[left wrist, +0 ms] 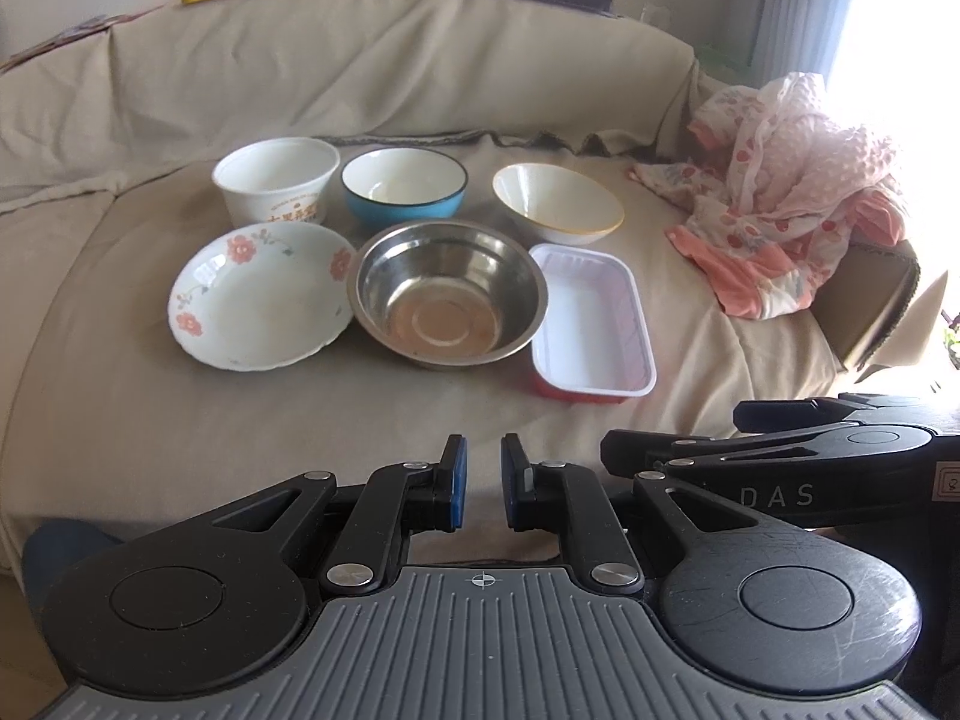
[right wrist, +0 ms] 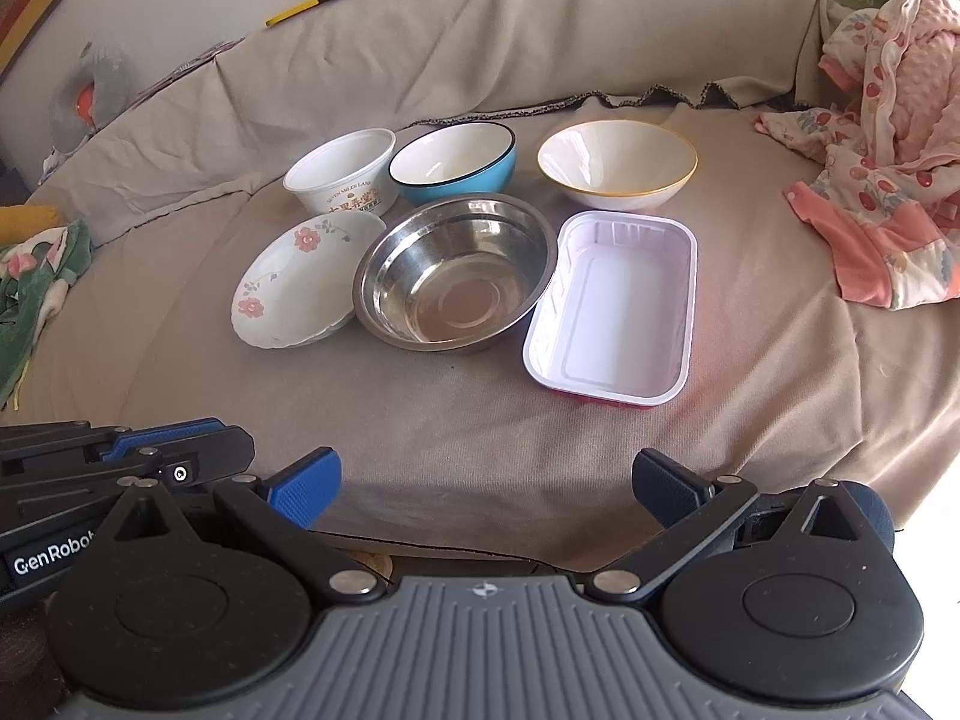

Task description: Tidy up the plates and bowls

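Observation:
Several dishes sit on a beige-covered couch seat in two rows. Back row: a white paper bowl [left wrist: 276, 180] [right wrist: 343, 171], a blue bowl [left wrist: 403, 185] [right wrist: 453, 163], a white gold-rimmed bowl [left wrist: 558, 203] [right wrist: 617, 163]. Front row: a floral plate [left wrist: 261, 294] [right wrist: 300, 288], a steel bowl [left wrist: 447, 294] [right wrist: 456, 270], a white rectangular tray [left wrist: 591, 324] [right wrist: 615, 306]. My left gripper [left wrist: 483, 480] is nearly shut and empty, short of the steel bowl. My right gripper [right wrist: 486, 489] is open and empty, short of the tray.
A pile of pink baby clothes [left wrist: 792, 192] [right wrist: 888, 180] lies at the right. A green cloth [right wrist: 36, 294] lies at the left. The couch back [left wrist: 390, 72] rises behind the dishes. The right gripper's body [left wrist: 810, 468] shows beside my left one.

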